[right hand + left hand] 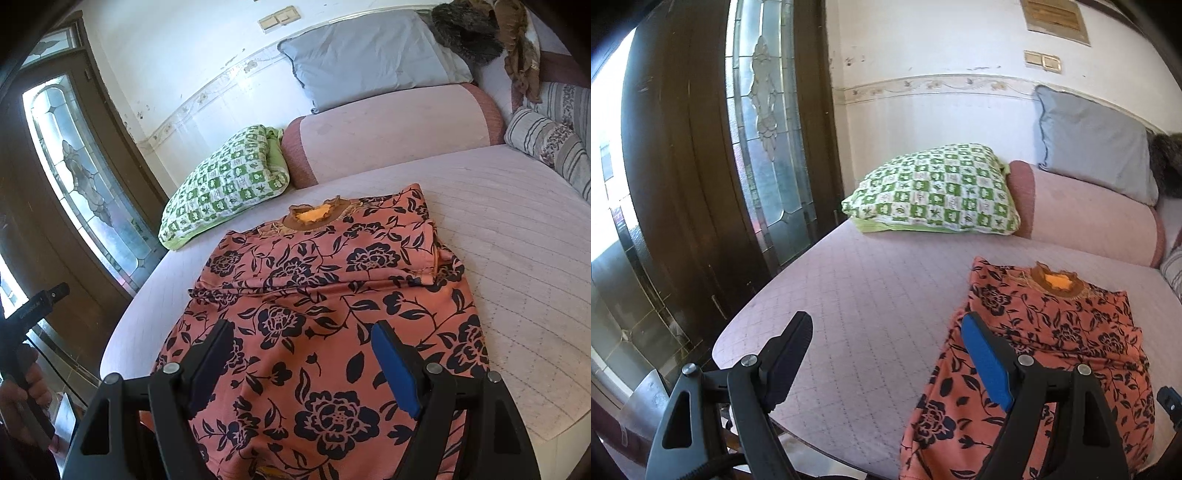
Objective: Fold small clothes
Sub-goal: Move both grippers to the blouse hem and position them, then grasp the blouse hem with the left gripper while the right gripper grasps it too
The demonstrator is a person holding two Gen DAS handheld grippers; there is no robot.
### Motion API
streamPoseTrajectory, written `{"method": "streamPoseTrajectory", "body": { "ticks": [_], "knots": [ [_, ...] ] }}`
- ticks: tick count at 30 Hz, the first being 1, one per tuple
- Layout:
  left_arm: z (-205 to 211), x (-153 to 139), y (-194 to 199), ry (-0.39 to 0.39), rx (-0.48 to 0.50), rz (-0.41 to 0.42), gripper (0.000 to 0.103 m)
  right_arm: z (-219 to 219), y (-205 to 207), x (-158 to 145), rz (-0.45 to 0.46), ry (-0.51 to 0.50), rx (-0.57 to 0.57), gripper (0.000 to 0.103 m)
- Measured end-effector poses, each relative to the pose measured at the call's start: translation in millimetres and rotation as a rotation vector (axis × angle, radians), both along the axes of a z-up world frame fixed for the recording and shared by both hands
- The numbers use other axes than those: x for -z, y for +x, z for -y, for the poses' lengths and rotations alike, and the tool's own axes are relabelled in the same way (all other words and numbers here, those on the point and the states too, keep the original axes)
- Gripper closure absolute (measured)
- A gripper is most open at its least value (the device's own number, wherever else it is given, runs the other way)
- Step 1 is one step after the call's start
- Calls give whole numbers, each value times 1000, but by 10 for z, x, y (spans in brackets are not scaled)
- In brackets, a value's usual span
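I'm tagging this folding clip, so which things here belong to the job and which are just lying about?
Job:
- floral top, spread on the bed
- left gripper, open, empty
- right gripper, open, over the top

Lying about:
- green checked pillow
- grey pillow
- pink bolster
- striped cushion
- dark furry thing

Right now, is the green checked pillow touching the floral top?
Apart. The left wrist view shows bare pink cover between the green checked pillow and the floral top.
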State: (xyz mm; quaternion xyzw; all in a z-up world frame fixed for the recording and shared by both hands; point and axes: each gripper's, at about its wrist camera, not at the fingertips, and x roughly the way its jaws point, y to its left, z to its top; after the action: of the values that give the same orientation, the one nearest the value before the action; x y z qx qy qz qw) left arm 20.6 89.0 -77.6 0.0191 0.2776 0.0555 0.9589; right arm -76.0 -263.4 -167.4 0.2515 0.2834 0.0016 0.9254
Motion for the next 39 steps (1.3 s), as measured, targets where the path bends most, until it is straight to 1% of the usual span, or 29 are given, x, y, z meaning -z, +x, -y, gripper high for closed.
{"method": "streamPoseTrajectory", "body": {
  "ticks": [10,22,25,29,32,35,37,39],
  "knots": [
    [-36,-3,10,4,-8,-1,20,38,-3,31,-10,1,8,23],
    [62,11,-12,26,9,-8,20,209,-110,54,-15,7,46,23],
    [70,51,13,20,28,-33,19,242,-132,70,-23,4,51,23],
    [25,299,130,2,60,-168,19,309,-153,144,-65,0,51,23],
    [-72,622,265,-7,64,-333,19,386,-166,275,-127,13,42,23],
    [-228,959,360,-69,58,-489,19,487,-172,445,-205,23,39,23],
    [-304,1130,356,-91,54,-547,19,567,-177,574,-260,38,40,23],
    [-359,1306,331,-100,68,-602,19,618,-180,659,-296,54,42,23]
  ]
}}
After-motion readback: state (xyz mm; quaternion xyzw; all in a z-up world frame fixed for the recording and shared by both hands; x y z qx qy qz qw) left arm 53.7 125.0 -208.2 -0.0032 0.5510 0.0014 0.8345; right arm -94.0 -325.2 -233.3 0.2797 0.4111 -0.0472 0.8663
